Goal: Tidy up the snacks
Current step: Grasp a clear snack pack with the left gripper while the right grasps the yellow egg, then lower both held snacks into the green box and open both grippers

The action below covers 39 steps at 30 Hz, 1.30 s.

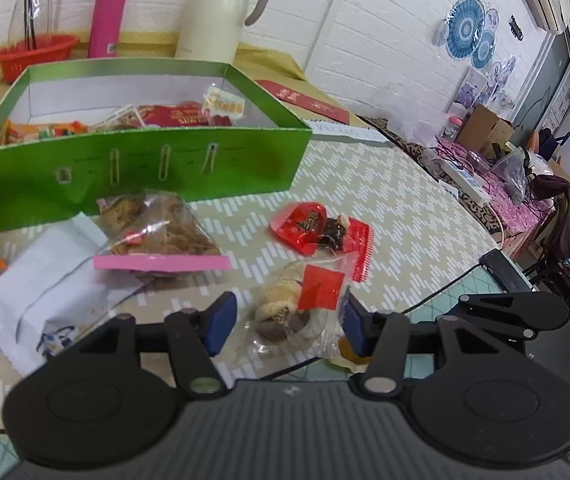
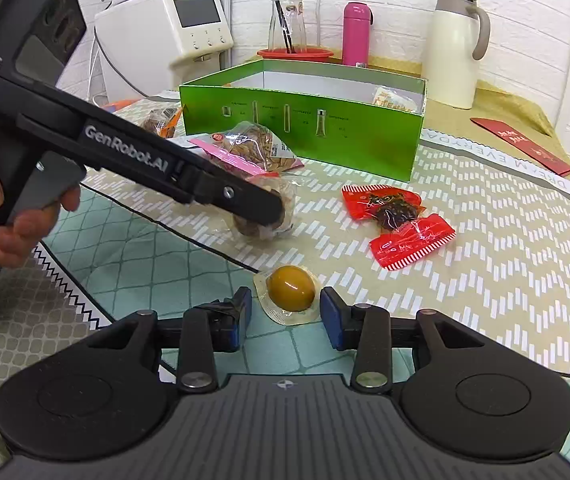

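A green box point(image 1: 141, 168) point(image 2: 305, 136) holds several snack packs. My left gripper point(image 1: 285, 322) is open around a clear pack with a red label point(image 1: 297, 308), which lies on the table; in the right wrist view its fingers point(image 2: 261, 208) reach over that pack point(image 2: 263, 230). My right gripper point(image 2: 285, 320) is open around a sealed brown egg point(image 2: 291, 288) lying on the cloth; the egg's edge also shows in the left wrist view point(image 1: 349, 354). A red snack pack point(image 1: 325, 232) point(image 2: 397, 224) and a pink-strip bag of snacks point(image 1: 161, 236) point(image 2: 253, 152) lie loose.
A white packet point(image 1: 41, 288) lies at the left. A cream jug point(image 2: 455, 44), a pink bottle point(image 2: 355, 34), a red basket point(image 2: 295, 54) with a glass carafe point(image 2: 287, 22) stand behind the box. A red envelope point(image 2: 521, 144) lies at the right.
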Tool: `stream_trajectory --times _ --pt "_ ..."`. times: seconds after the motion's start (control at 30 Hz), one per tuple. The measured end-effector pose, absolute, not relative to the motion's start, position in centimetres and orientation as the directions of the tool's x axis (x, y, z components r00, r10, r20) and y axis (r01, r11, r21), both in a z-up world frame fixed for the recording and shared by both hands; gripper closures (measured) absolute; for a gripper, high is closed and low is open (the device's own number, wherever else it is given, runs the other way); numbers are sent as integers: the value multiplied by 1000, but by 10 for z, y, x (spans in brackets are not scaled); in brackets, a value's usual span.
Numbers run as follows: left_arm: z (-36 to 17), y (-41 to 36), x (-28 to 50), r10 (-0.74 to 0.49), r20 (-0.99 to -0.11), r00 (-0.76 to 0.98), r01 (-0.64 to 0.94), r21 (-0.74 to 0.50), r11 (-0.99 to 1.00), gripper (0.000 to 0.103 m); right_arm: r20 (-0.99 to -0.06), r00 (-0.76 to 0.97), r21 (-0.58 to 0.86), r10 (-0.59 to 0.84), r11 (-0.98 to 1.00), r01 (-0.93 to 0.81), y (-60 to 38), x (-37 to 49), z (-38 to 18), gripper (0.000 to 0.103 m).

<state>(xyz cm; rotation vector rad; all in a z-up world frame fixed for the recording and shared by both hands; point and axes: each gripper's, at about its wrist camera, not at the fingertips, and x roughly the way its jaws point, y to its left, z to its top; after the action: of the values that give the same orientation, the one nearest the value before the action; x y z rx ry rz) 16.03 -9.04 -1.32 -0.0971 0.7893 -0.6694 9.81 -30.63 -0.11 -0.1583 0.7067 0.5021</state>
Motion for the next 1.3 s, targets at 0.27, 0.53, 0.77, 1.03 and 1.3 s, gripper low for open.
stream_trajectory --times 0.27,0.53,0.77,1.03,1.3 --pt "-21 -92 163 -581 -640 502 518 -315 795 47 -641 661 16 390 868 -497 -304 101 -4 27" --pt "-3 -78 149 -551 -589 590 475 -298 828 66 -615 692 -29 378 866 -499 -301 94 2 45" --pt "40 -56 158 -575 -491 654 458 -347 818 66 -514 774 -39 369 892 -450 -306 110 38 45" --pt "69 -39 201 -468 -442 765 334 -349 876 66 -446 825 -7 348 920 -392 -296 169 63 44" --pt "55 -17 258 -366 -501 785 192 -365 911 66 -462 833 87 305 950 -300 -286 234 51 76"
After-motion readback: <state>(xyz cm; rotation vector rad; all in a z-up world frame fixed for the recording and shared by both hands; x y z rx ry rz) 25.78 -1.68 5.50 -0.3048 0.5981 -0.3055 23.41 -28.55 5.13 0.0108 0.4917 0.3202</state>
